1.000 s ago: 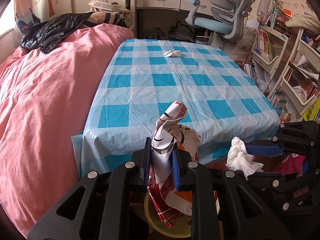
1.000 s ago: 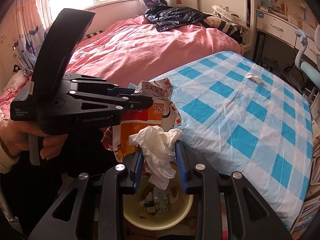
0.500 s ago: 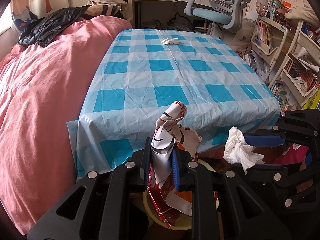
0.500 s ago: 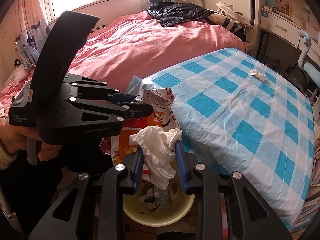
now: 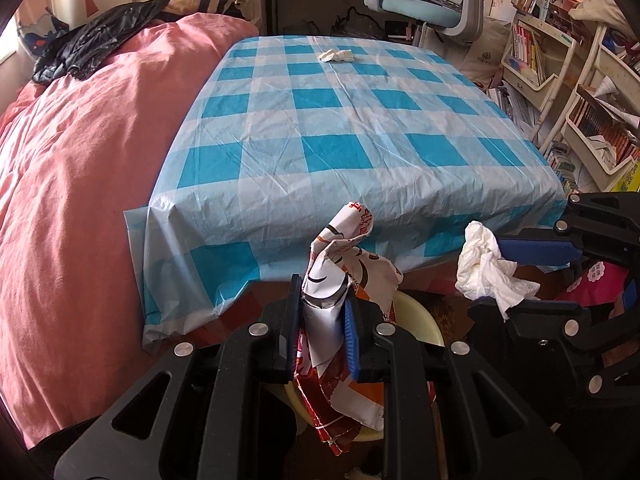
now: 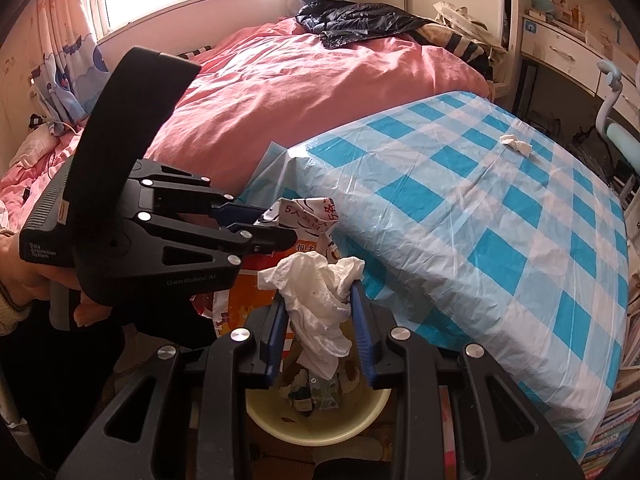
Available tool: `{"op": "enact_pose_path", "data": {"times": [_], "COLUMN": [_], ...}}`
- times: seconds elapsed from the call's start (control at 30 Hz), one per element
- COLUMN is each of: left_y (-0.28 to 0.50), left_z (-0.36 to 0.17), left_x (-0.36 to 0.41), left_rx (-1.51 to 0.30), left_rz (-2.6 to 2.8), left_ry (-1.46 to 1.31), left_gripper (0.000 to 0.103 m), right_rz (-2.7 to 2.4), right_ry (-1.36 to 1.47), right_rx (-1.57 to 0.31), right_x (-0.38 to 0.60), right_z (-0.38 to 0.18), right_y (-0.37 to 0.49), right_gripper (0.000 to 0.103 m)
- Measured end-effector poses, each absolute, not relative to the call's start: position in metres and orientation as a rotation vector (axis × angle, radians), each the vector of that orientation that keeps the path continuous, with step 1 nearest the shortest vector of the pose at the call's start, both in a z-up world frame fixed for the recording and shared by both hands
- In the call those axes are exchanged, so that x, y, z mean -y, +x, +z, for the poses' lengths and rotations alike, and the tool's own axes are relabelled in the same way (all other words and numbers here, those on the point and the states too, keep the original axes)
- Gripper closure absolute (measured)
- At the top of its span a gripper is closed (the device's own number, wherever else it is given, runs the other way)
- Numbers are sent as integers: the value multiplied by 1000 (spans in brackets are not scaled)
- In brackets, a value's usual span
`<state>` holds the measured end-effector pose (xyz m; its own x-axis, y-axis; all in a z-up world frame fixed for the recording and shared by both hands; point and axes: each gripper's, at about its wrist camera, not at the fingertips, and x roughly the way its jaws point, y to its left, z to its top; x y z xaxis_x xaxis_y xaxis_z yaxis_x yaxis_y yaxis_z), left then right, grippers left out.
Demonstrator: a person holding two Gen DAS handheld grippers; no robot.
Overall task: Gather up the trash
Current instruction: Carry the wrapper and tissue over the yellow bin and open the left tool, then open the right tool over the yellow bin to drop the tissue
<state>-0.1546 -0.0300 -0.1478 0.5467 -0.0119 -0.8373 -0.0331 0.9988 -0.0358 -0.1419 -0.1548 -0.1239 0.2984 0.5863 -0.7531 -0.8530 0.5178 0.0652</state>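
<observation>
The yellow bin [image 6: 320, 420] sits on the floor at the near edge of the worktop [image 6: 500, 216], and both loads hang over it. The right claw [image 6: 320, 320] is clamped on a white tissue wad [image 6: 320, 304] straight above the bin's mouth. The left claw [image 5: 322, 320] is clamped on a crumpled printed wrapper [image 5: 344, 264], its long axis hanging down toward the bin.

The right wrist view shows the bin's contents; the left wrist view shows only part of its rim. One more tissue scrap [image 5: 335, 55] lies on the worktop, well beyond the bin.
</observation>
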Motion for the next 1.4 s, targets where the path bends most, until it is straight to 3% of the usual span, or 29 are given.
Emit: {"op": "enact_pose_path", "data": {"times": [0.33,1.4], "left_y": [-159,-155], "left_z": [-163,-145], "left_x": [42,6], "left_rx": [-1061,-965], "left_rz": [20,61], "left_ry": [19,-228], "left_gripper": [51,50], "right_rz": [986,984], "right_ry": [-397,-473], "right_rx": [-817,-833], "right_x": [155,136], "right_z": [-128,-137], "right_y": [-150,-153], "right_gripper": [72,69]}}
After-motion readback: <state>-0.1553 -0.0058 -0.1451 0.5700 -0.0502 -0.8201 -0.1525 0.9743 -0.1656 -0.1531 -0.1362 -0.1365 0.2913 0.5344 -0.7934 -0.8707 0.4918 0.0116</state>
